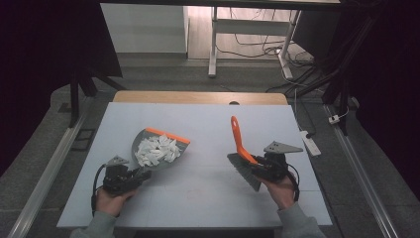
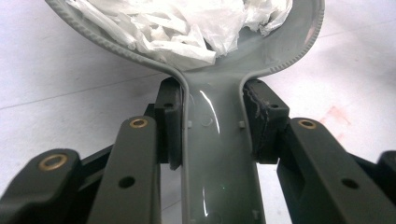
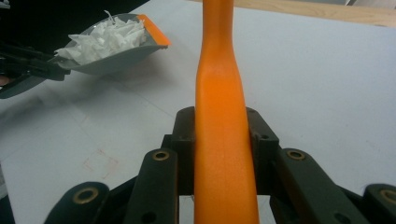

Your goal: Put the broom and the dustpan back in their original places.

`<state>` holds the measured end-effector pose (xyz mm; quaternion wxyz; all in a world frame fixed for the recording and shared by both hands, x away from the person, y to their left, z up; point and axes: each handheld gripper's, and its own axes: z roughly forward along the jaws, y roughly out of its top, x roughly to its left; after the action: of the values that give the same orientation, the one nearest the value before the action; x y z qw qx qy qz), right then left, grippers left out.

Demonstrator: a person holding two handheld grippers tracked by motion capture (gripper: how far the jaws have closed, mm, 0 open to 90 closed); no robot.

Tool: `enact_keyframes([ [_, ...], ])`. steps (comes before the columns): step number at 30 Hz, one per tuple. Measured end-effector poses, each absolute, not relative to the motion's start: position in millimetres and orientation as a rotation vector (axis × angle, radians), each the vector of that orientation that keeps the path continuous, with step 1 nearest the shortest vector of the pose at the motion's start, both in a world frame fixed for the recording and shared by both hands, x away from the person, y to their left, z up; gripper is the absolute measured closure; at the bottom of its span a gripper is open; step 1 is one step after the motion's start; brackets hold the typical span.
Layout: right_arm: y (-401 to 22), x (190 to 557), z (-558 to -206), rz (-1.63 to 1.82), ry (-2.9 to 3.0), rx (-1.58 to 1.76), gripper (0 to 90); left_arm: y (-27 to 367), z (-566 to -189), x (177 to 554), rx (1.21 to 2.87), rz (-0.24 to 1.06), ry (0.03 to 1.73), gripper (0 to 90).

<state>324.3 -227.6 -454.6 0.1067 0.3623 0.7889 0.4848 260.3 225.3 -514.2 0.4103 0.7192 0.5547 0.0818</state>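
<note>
On the pale bench (image 1: 208,198), the left tool (image 1: 141,174) at 8 o'clock grips the stiff grey dustpan (image 1: 159,148) by its slim, probably slippery handle, light paper scraps (image 1: 156,149) heaped inside, while the right tool (image 1: 255,167) at 4 o'clock clamps the rigid orange-handled brush (image 1: 240,144).

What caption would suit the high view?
Left gripper holds a dustpan of white scraps; right gripper holds an orange-handled brush.

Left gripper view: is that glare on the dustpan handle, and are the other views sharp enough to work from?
Left gripper view: yes, white glare streaks on the dustpan handle, paper scraps bright but readable. Right gripper view: brush handle soft up close, table evenly lit. High view: table lit, surroundings dark, detail coarse.
</note>
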Motion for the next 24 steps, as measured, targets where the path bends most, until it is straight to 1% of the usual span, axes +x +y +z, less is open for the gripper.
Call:
enact_keyframes([
  [12,-231.0,331.6,-471.5,1.409,2.381,1.135,70.3,227.2,-521.3,264.8,1.744,0.248,1.533,61.4],
  [17,-228.1,332.9,-476.7,1.399,2.406,1.152,70.3,234.3,-526.0,267.4,1.707,0.236,1.586,61.4],
  [24,-228.8,339.1,-487.2,1.351,2.423,1.215,70.3,234.2,-530.0,271.8,1.703,0.23,1.607,61.4],
])
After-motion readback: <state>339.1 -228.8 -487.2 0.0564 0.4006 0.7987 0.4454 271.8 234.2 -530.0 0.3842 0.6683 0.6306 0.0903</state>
